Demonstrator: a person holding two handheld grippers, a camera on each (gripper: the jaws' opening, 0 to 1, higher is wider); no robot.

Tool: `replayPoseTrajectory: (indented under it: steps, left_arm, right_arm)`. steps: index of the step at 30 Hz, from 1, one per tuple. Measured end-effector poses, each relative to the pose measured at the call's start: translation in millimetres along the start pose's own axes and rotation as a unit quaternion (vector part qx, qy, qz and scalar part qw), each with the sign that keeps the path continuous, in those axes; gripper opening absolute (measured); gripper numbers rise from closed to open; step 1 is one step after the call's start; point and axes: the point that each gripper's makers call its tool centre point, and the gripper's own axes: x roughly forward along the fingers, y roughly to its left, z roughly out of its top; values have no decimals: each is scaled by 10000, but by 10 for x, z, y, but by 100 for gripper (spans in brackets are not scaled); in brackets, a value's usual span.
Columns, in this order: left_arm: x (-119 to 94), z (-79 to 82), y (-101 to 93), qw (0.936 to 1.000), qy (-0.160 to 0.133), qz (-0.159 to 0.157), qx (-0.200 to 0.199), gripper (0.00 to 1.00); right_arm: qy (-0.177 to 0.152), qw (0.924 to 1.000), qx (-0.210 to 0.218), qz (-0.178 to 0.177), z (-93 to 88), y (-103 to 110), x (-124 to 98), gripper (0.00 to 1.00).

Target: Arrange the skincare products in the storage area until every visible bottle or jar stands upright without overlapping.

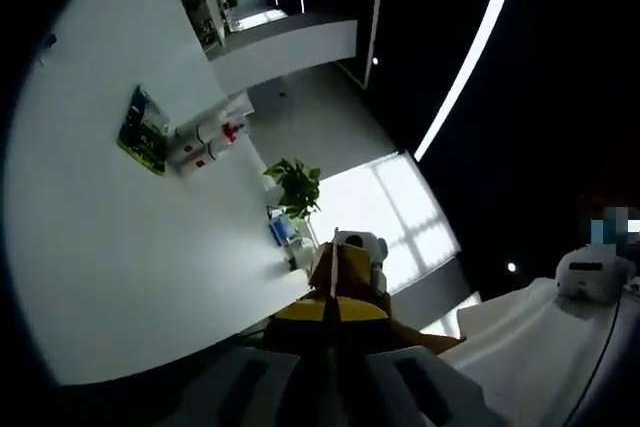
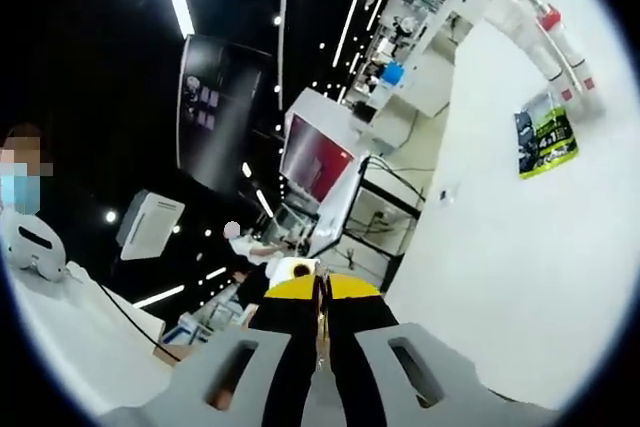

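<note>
Hanging out over a big white table (image 1: 110, 247), both grippers are sitting with jaws pressed together, left gripper (image 1: 333, 312) and right gripper (image 2: 321, 332). Skincare bottles (image 1: 205, 142) are clustering beside a green packet (image 1: 143, 130); dark ceiling's glowing with strip lights (image 1: 465, 67).

One green sachet (image 1: 143, 130), one potted plant (image 1: 296, 187), one white table (image 1: 110, 247), two tongs (image 1: 333, 319) (image 2: 321, 322)

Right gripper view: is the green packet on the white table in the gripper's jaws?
No. The green packet lies flat on the white table, far from the right gripper, whose jaws are shut together.
</note>
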Motion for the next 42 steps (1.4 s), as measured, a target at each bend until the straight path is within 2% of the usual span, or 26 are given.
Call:
replayPoseTrajectory:
  steps: [2,7,10,12,15,20,22,24,27,29,33,34,37,39,40,42]
  left_arm:
    - [-19,64,-6,9998,-158,-51,-103,0]
    - [57,-24,44,9999,97,107,-52,0]
    - [96,-52,63,9998,120,142,-59,0]
    - [101,-54,79,9997,114,182,-76,0]
    - [123,-36,88,9997,114,187,-90,0]
    - [131,45,122,9995,115,269,-132,0]
    - [111,124,142,9994,60,312,-127,0]
    - [97,191,163,9993,69,370,-91,0]
    - [81,297,196,9989,107,454,-85,0]
    - [66,397,236,9986,112,518,-73,0]
    - [76,583,262,9982,80,596,-17,0]
    - [76,621,275,9981,80,619,-15,1]
    - [92,750,322,9973,80,726,5,1]
    - [102,832,351,9969,47,782,-6,1]
    - [112,888,368,9968,32,795,-31,1]
    - [123,942,382,9967,20,809,-37,1]
  right_arm:
    - [42,9999,-116,-73,-43,-6,-11,10]
    - [-131,9999,-2,-17,-3,-28,-75,6]
    - [-38,9999,-101,-50,-8,-47,-87,0]
    - [3,9995,-275,-141,-5,-67,-88,0]
    - [-27,9996,-239,-166,1,-77,-110,1]
    - [-138,9984,-388,-388,22,-139,-187,6]
    - [-266,9945,-736,-692,79,-202,-264,13]
    - [-335,9872,-1141,-1059,114,-268,-356,22]
    - [-281,9682,-1790,-1723,113,-427,-529,31]
    - [-257,9564,-2082,-2034,107,-498,-614,39]
    - [109,9179,-2850,-2760,24,-680,-797,62]
    - [177,9018,-3126,-2979,21,-726,-838,65]
    - [467,8696,-3665,-3275,-12,-776,-884,64]
    - [492,8500,-3933,-3469,10,-826,-904,62]
    - [544,8444,-3959,-3568,7,-862,-915,62]
    - [556,8401,-4010,-3609,4,-894,-912,63]
